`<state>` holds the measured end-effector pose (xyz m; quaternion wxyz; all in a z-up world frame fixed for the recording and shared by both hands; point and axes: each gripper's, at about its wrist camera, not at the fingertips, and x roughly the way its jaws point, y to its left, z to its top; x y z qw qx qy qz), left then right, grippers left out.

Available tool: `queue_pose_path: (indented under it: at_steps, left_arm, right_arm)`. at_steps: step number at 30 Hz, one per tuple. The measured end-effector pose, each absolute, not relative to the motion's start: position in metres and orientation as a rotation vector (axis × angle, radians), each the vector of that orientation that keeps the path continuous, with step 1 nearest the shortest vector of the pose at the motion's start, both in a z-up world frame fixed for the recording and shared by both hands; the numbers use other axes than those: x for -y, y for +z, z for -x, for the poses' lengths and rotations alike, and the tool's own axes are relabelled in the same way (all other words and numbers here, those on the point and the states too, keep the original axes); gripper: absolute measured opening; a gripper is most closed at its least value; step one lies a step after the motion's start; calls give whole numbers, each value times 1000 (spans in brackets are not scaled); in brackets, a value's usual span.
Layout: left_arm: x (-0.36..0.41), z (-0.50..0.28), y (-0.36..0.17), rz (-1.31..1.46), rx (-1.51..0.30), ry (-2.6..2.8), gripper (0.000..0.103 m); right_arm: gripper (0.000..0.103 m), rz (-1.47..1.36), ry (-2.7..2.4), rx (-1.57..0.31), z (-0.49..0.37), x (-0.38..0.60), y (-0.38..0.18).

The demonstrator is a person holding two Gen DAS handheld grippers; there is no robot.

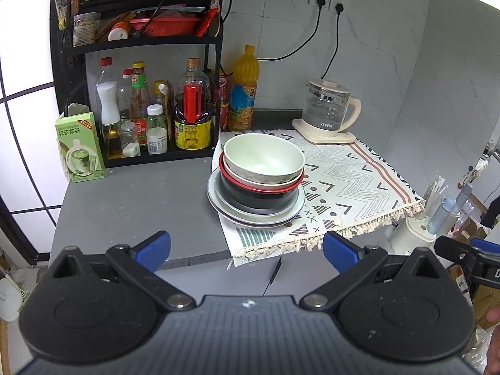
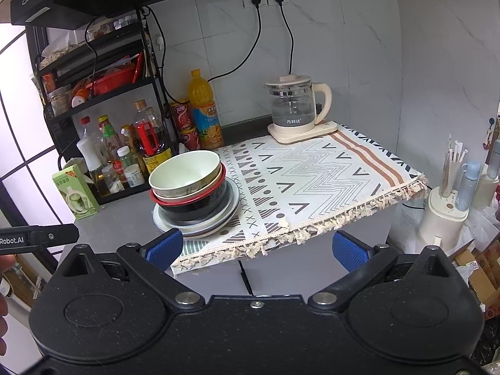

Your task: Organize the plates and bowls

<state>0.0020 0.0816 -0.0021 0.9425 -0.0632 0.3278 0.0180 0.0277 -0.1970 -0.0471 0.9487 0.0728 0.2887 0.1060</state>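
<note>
A stack of dishes stands at the left edge of a patterned cloth [image 1: 359,168]. A pale green bowl [image 1: 264,159] is on top, nested in a beige bowl and a black bowl with a red rim [image 1: 259,195]. These rest on stacked plates [image 1: 218,200]. The stack shows in the right wrist view too, with the green bowl [image 2: 184,170] over the plates [image 2: 228,209]. My left gripper [image 1: 247,250] is open and empty, in front of the counter edge, short of the stack. My right gripper [image 2: 257,248] is open and empty, also in front of the counter.
A black rack [image 1: 137,43] with sauce bottles stands at the back left. A green carton [image 1: 79,148] stands beside it. An orange juice bottle [image 1: 243,90] and a glass kettle [image 1: 328,109] stand at the back. A white utensil holder [image 2: 443,215] stands off the counter at right.
</note>
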Motion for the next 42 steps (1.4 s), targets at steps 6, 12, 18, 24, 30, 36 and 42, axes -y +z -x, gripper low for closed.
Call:
queue_pose_path:
  at_steps: [6, 12, 18, 24, 30, 36, 42]
  left_arm:
    - [-82, 2, 0, 141, -674, 18, 103]
    - [-79, 10, 1, 106, -677, 11, 102]
    - [-76, 20, -3, 89, -684, 29, 103]
    - [-73, 31, 1, 86, -681, 44, 103]
    - [-70, 33, -3, 95, -680, 46, 103]
    - [-69, 32, -5, 100, -686, 55, 103]
    - [-69, 31, -5, 111, -689, 64, 103]
  right_arm:
    - [103, -145, 211, -600, -26, 196, -48]
    - [103, -152, 198, -585, -18, 200, -46]
    - [103, -165, 201, -588, -6, 205, -47]
    - [103, -166, 206, -581, 5, 211, -42]
    - [103, -169, 211, -588, 10, 219, -40]
    - [103, -165, 220, -584, 8, 221, -42]
    - [103, -147, 234, -585, 4, 219, -43]
